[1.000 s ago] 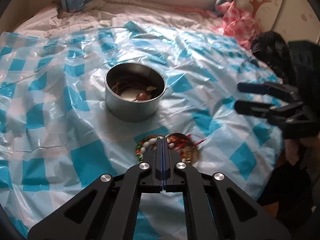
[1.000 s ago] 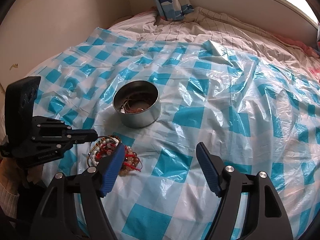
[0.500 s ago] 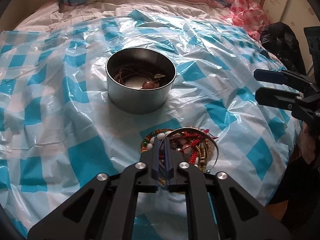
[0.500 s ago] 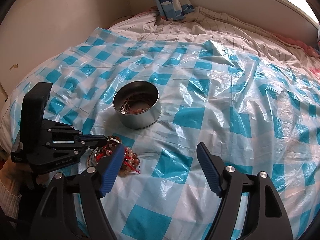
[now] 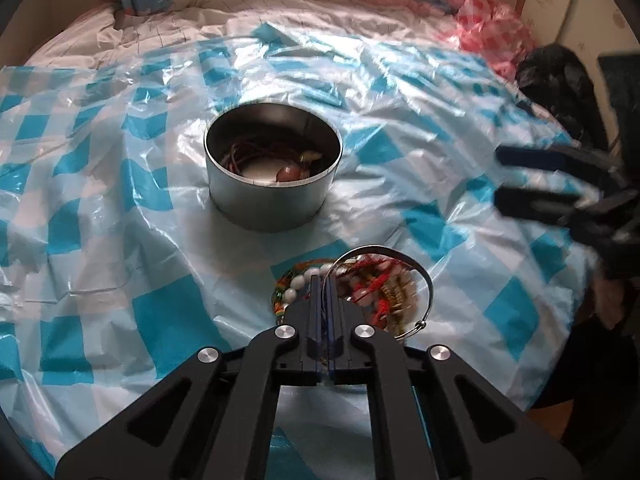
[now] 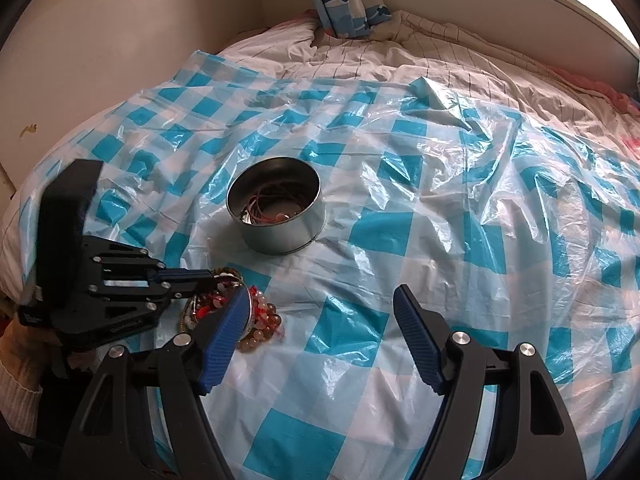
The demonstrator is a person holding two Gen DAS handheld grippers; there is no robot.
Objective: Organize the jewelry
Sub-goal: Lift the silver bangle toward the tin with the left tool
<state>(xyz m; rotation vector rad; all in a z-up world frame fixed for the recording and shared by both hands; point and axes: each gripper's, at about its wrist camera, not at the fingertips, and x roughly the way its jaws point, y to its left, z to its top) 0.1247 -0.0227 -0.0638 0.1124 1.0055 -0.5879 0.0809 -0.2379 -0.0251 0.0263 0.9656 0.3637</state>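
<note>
A round metal tin (image 5: 272,204) (image 6: 280,236) sits mid-sheet with cords and a reddish bead inside. In front of it lies a heap of beaded bracelets (image 5: 384,288) (image 6: 260,320). My left gripper (image 5: 325,280) (image 6: 208,277) reaches into the heap, its jaws closing to a pinch on a thin silver bangle (image 5: 424,272) that arcs off to the right of the tips. My right gripper (image 6: 320,292) (image 5: 499,178) hovers open just right of the heap, nothing between its blue pads; its left pad hides part of the heap.
A blue-and-white checked plastic sheet (image 6: 400,232) covers a bed. A blue pillow (image 6: 344,4) stands at the far edge below a window. A black bag (image 5: 560,80) and pink cloth (image 5: 492,28) lie at the right side. A wall borders the left.
My left gripper has pushed forward into the heap, and the silver bangle's rim now shows pinched at its tips. The right gripper has stayed put and open.
</note>
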